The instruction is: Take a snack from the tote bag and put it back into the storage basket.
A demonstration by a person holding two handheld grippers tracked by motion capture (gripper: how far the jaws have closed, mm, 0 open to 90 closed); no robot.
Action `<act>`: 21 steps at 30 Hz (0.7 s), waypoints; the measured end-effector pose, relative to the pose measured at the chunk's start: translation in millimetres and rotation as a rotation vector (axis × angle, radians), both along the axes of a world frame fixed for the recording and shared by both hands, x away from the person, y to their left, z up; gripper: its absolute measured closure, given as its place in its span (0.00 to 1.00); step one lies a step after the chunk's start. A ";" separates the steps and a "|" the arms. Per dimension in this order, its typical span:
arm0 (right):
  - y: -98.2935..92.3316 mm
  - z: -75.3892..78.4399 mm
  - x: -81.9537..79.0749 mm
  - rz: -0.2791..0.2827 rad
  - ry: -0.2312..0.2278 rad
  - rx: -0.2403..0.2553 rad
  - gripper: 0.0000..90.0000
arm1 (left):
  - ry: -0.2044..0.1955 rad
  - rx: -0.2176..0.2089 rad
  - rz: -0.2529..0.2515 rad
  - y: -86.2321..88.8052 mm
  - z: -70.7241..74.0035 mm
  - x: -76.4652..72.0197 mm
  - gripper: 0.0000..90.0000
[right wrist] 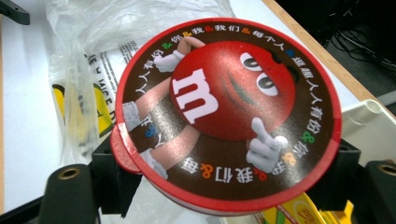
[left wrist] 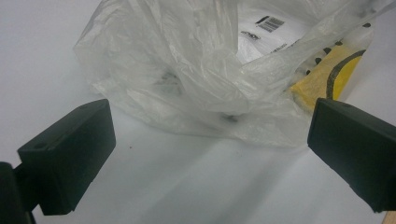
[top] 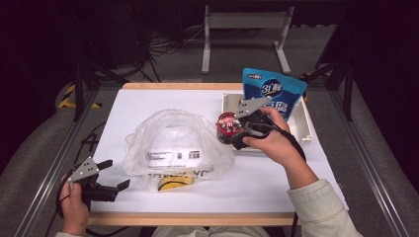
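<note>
R gripper: jaws clamped on either side of a round candy tub, red rim, brown lid w/ red cartoon "m" character. In the right gripper view the tub sits between the two black jaws, lid facing the camera, tilted; jaws set wide to span it. Tub is held up off the table, just at the near-left corner of the white tray. R hand wraps the gripper body from behind, cream sleeve below it.

L gripper: jaws well apart, nothing between them. Rests at the near-left corner of the table, L hand gripping it. In the left gripper view both jaws flank bare white tabletop; clear plastic bag lies just ahead, not touched.

Bag sits mid-table, crumpled, between the two grippers; mouth looks open toward the top, approx., folds make it hard to read. Inside/under it: white printed sheet w/ barcode and a yellow item w/ black markings at the near edge.

Blue snack pouch stands upright in the tray, behind R gripper. Something yellow shows below the tub in the right gripper view; can't ID.
</note>
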State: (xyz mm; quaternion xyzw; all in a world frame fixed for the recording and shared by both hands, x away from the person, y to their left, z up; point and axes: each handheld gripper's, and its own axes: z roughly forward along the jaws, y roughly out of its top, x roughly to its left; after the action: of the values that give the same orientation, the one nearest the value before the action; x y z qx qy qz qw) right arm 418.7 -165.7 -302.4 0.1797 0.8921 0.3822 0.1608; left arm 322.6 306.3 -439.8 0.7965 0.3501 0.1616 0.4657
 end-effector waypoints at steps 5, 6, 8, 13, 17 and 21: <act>-12.1 3.2 1.0 -0.021 -0.002 0.004 0.28 | 0.001 0.000 0.001 -0.1 0.0 0.0 0.02; -14.5 3.9 1.4 -0.025 -0.003 0.004 0.28 | 0.001 0.000 0.001 -0.1 -0.1 0.0 0.02; -18.0 4.7 1.7 -0.032 -0.004 0.002 0.28 | 0.001 0.000 0.001 -0.1 -0.1 0.0 0.02; -29.3 6.1 3.0 -0.056 -0.005 -0.005 0.28 | 0.003 0.001 0.002 -0.3 -0.2 0.2 0.02; -36.3 7.6 4.0 -0.070 -0.005 -0.020 0.28 | 0.003 0.000 0.002 -0.2 -0.2 0.1 0.02; -42.0 10.0 4.7 -0.083 -0.011 -0.030 0.28 | 0.004 -0.001 0.002 -0.2 -0.3 0.3 0.02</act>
State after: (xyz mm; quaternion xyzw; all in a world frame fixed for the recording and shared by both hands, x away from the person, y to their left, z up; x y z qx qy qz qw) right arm 423.4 -207.7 -292.4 0.2121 0.8885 0.3628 0.1842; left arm 322.8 306.2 -440.1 0.7963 0.3519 0.1605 0.4651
